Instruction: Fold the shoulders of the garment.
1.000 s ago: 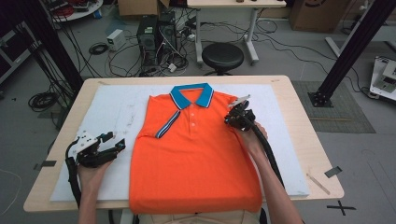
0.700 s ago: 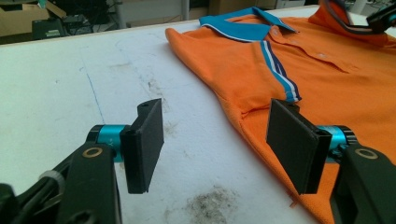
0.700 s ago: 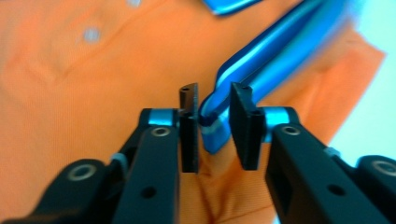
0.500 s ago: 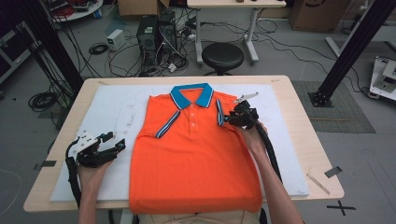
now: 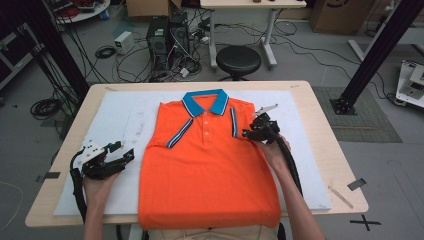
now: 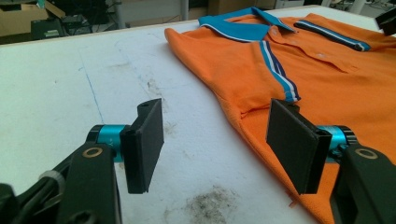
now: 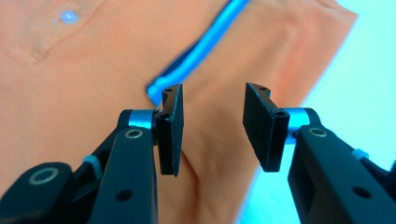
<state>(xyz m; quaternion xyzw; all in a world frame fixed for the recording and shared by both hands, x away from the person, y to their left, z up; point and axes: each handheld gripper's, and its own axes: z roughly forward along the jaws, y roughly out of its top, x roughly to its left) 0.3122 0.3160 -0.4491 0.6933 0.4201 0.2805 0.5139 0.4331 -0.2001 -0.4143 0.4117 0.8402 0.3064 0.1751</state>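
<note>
Shirt: an orange polo shirt (image 5: 207, 165) is laid flat, front up, on the white mat (image 5: 120, 117), pretty much centred on the table (image 5: 325, 145). Its hem is hung slightly over the near edge.

Collar: the blue collar (image 5: 205, 101) is pointed at the far side of the table; a short button placket is seen below it.

Sleeves: both are folded in over the chest, so the striped blue cuffs (image 5: 179, 134) are shown as slanted bands on either side of the placket.

Left gripper: the left gripper (image 5: 112, 161) is held low over bare mat, just beside the shirt's left edge, not touching the fabric as far as can be told.

Left jaws: spread wide in the left gripper view, with nothing pinched between them. The mat is seen through the gap, and the shirt edge (image 6: 243, 112) is lined up near the right-hand jaw.

Right gripper: the right gripper (image 5: 252, 131) is held over the folded right sleeve, close to the striped cuff end (image 7: 156, 88).

Right jaws: parted, nothing caught between them. Orange fabric is seen through the gap in the right gripper view; contact with the cloth can't be told.

Mat: some grey smudges (image 6: 210, 207) are scattered on it by the left gripper.

Background: a black stool (image 5: 238, 60) and tangled cables (image 5: 165, 60) are left on the floor beyond the table.
</note>
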